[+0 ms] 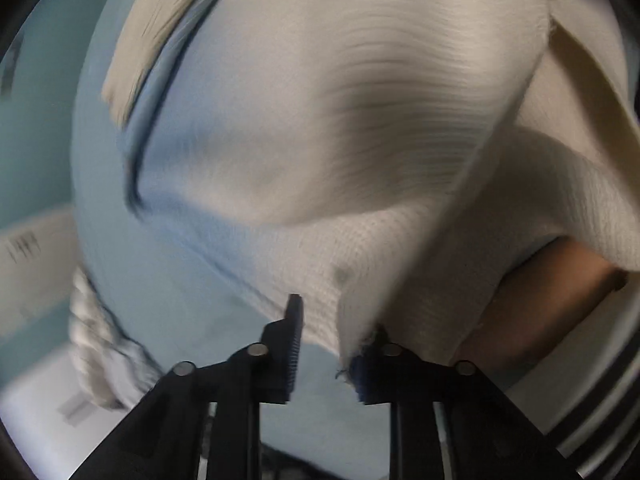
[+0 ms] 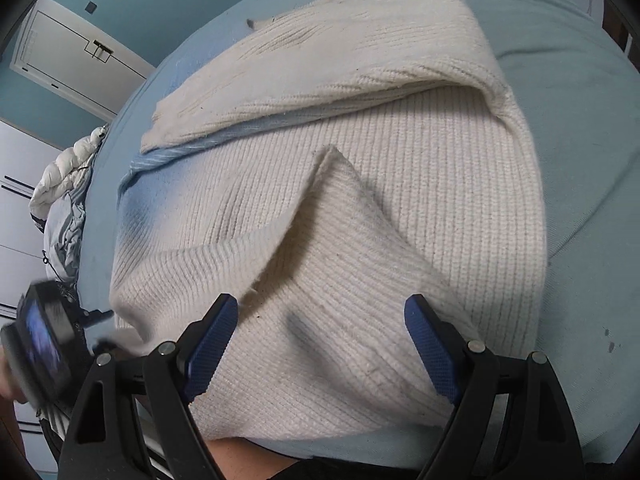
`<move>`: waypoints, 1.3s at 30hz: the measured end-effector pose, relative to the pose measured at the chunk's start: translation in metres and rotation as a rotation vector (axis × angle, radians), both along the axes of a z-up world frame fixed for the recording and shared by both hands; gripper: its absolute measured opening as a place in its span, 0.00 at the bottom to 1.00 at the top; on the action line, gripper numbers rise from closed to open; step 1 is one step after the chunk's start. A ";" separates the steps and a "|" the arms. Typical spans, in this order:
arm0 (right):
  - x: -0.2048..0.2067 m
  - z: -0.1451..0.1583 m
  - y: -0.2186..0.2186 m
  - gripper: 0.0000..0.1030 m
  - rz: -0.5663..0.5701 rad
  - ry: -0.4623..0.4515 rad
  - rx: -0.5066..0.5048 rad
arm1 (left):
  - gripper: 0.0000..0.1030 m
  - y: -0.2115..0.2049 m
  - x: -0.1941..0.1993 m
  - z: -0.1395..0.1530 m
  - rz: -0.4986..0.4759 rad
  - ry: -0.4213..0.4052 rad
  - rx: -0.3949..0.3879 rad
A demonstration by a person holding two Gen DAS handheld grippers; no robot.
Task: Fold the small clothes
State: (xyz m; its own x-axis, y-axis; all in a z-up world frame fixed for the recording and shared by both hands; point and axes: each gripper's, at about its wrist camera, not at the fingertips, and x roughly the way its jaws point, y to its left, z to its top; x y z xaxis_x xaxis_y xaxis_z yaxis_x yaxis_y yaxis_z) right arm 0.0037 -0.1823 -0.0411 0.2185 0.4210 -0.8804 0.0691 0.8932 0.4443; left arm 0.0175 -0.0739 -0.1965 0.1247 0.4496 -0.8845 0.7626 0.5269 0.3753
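While the sweater point(image 2: 360, 208) lies on the bed point(image 2: 580, 120), your left gripper point(image 1: 326, 344) stands narrow, sweater hem over its right finger; whether it pinches, you cannot tell. Your right gripper point(image 2: 320, 344) gapes wide above the knit, holding nothing.

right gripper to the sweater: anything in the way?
Nothing visible. The right gripper hangs directly over the cream sweater on the blue bed sheet, jaws open, with only knit fabric below them. The left gripper sits off at the sweater's left edge, clear of that path.
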 end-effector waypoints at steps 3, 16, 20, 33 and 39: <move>-0.004 0.001 0.005 0.81 0.036 0.009 0.025 | 0.06 0.018 0.014 0.040 0.116 -0.066 -0.156; -0.034 0.017 0.035 0.81 -0.097 -0.036 0.110 | 0.02 0.082 -0.001 0.234 0.389 -0.504 -0.692; -0.055 0.026 0.009 0.87 -0.256 -0.082 0.123 | 0.02 0.097 -0.028 0.271 0.410 -0.600 -0.773; -0.041 0.012 0.032 0.88 -0.254 -0.011 -0.093 | 0.02 0.087 -0.046 0.283 0.401 -0.608 -0.842; -0.043 0.003 -0.007 0.00 -0.310 -0.002 -0.003 | 0.02 0.108 -0.043 0.275 0.456 -0.611 -0.847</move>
State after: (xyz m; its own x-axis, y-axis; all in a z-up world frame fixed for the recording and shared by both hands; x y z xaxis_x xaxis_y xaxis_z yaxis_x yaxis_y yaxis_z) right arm -0.0390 -0.1897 -0.0382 0.3380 0.3312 -0.8809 0.3376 0.8311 0.4420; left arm -0.0250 0.0337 0.0782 0.6171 -0.1496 -0.7725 0.2467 0.9690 0.0094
